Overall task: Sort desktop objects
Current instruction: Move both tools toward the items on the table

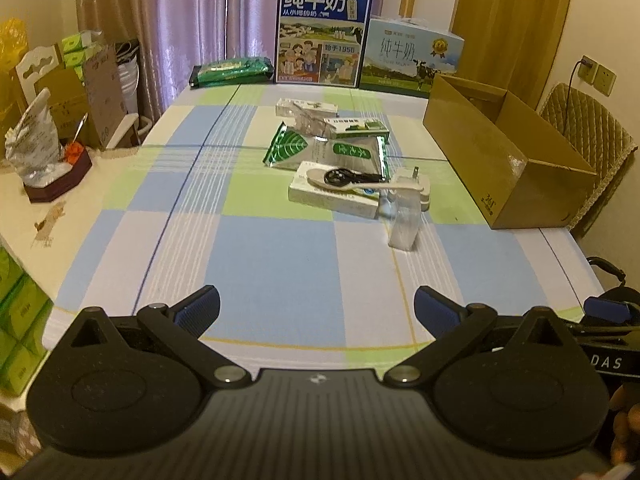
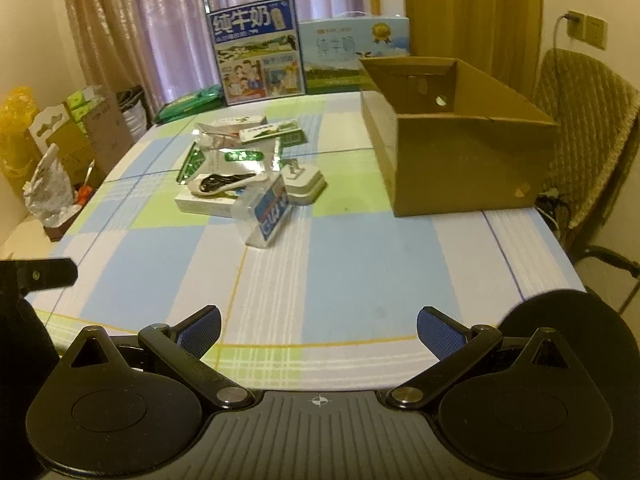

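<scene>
sorting not begun, by my read. left claw [image 1: 316, 306] and right claw [image 2: 318, 326] both spread apart, holding nothing. clutter pile [image 2: 240, 168] frame centre on desk [image 2: 360, 260]; cardboard box [image 2: 460, 160] right, looks empty.

Two milk cartons [image 1: 323, 32] stand before curtains [image 1: 172, 20]; a padded chair [image 2: 588, 128] sits beside the table.

On the desk [image 1: 256, 248]: one open cardboard box [image 1: 504, 152], three small white-and-green cartons [image 1: 356, 127], two foil pouches [image 1: 352, 152], one white spoon [image 1: 360, 184] (a black cable coiled in its bowl), one white plug adapter [image 1: 416, 184], one clear plastic case [image 2: 266, 216]. At the far edge stand two milk cartons [image 1: 322, 32] and one green wipes pack [image 1: 232, 70].
</scene>
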Demonstrator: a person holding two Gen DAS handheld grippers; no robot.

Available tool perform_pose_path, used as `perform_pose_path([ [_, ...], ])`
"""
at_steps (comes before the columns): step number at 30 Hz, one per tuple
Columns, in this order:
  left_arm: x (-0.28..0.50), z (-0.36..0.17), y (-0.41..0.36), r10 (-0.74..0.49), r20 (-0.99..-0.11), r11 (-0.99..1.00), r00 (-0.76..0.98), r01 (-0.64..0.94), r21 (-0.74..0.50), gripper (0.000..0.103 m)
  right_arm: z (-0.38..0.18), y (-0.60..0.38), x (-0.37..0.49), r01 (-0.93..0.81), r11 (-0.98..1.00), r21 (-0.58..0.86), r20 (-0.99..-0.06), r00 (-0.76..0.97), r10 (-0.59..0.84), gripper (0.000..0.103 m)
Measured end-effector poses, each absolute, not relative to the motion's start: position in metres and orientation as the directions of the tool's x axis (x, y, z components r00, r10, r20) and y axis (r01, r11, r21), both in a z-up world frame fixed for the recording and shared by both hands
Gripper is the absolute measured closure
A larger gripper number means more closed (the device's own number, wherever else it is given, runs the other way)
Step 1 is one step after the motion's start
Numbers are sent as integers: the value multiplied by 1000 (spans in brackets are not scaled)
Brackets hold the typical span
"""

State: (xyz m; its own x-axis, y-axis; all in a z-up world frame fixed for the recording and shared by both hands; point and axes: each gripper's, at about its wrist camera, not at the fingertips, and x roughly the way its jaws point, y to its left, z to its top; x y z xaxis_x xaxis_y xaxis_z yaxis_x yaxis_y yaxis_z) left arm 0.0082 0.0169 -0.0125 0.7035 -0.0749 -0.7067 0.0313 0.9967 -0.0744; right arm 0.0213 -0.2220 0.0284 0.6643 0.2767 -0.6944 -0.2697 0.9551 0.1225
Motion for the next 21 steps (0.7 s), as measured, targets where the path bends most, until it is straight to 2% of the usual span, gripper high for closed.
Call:
perform_pose_path([
  [9, 48, -12, 30, -74, -685, 997, 724, 64, -40, 1, 23, -200, 41, -355, 933, 53, -624, 718, 309, 2],
  [17, 100, -17, 33, -112, -669, 991, 734, 132, -21, 1, 21, -183, 81, -411, 909, 69, -623, 694, 361, 2],
  [21, 129, -29, 35, -133, -692, 986, 709, 164, -21, 1, 15, -176, 102, -423, 903, 76, -633, 680, 371, 2],
])
